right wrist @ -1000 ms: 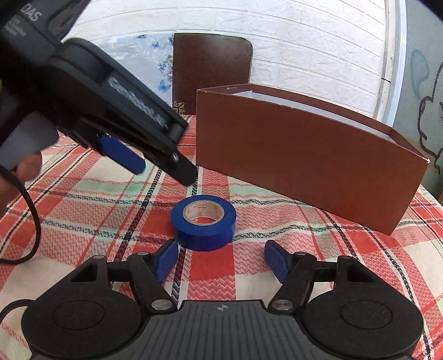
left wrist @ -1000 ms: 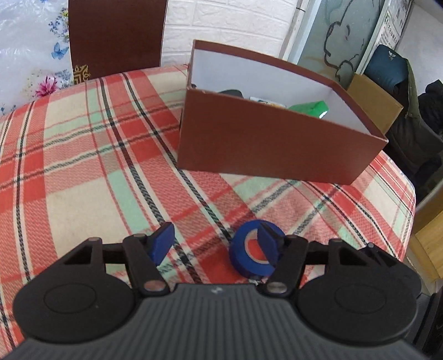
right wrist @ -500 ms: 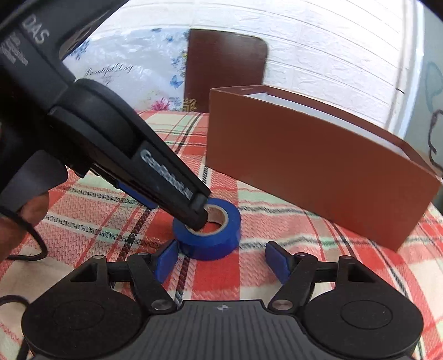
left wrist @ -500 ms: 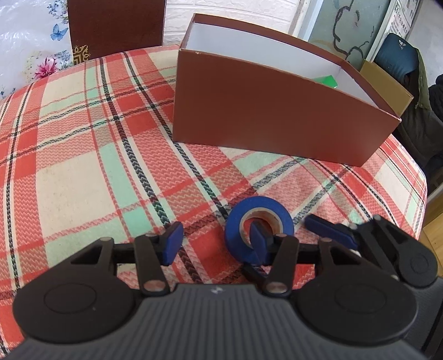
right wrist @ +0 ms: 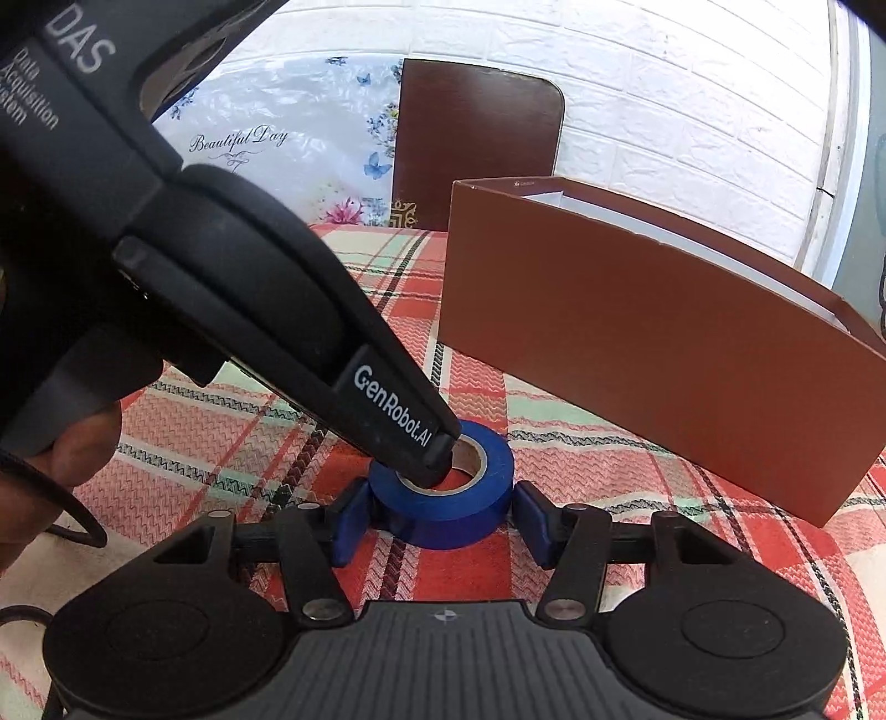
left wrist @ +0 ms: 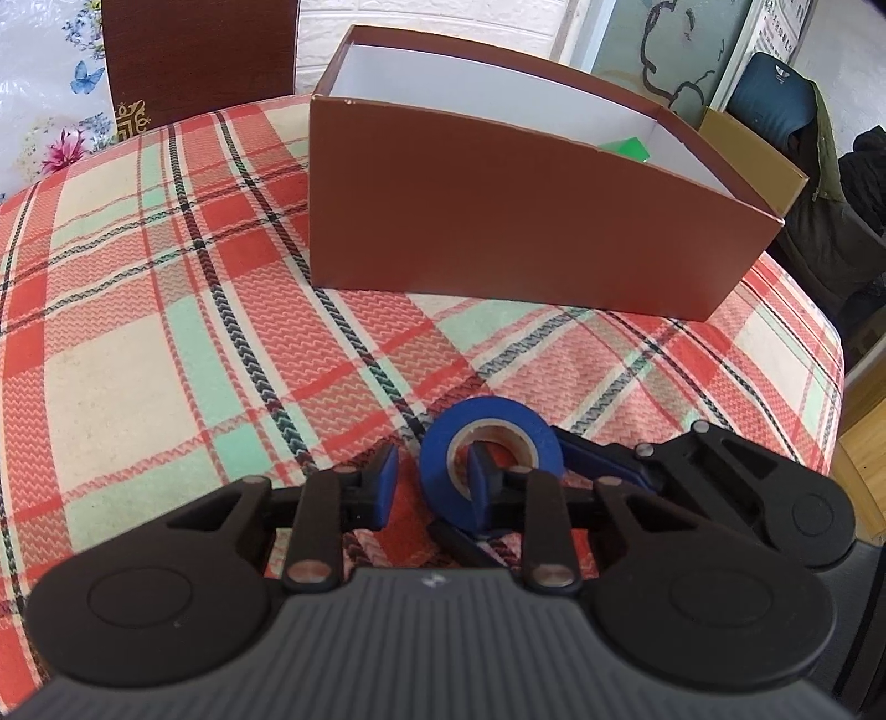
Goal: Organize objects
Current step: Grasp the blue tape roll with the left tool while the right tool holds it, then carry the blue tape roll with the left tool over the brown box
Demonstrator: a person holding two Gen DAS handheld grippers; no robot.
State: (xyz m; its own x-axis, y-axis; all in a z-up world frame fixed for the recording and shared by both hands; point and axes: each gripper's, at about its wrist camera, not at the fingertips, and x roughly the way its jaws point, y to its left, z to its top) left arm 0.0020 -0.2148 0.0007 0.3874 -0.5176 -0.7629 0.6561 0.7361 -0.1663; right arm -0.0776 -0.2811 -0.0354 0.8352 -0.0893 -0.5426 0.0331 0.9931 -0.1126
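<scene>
A blue tape roll [left wrist: 443,471] [right wrist: 443,507] lies flat on the plaid tablecloth [left wrist: 166,332], in front of the brown box [left wrist: 526,221] [right wrist: 637,360]. My left gripper [left wrist: 432,482] comes down from above with its jaws closing. One of its pads [left wrist: 479,479] is inside the roll's hole, the other is just outside, and a thin gap still shows there. My right gripper [right wrist: 443,520] lies low on the cloth, its jaws closing around the roll, and its pads [right wrist: 351,523] touch both outer sides. Something green [left wrist: 626,148] lies inside the box.
A brown chair back [left wrist: 199,50] [right wrist: 476,144] stands behind the table. The table's edge curves away at the right, past a tan carton [left wrist: 747,160] and a dark jacket [left wrist: 786,83]. A hand [right wrist: 72,448] and a cable are at the left.
The left jaws narrowed around the roll's near wall, with one pad slipping into its hole. The right gripper slid up to the roll and its jaws came in against the sides.
</scene>
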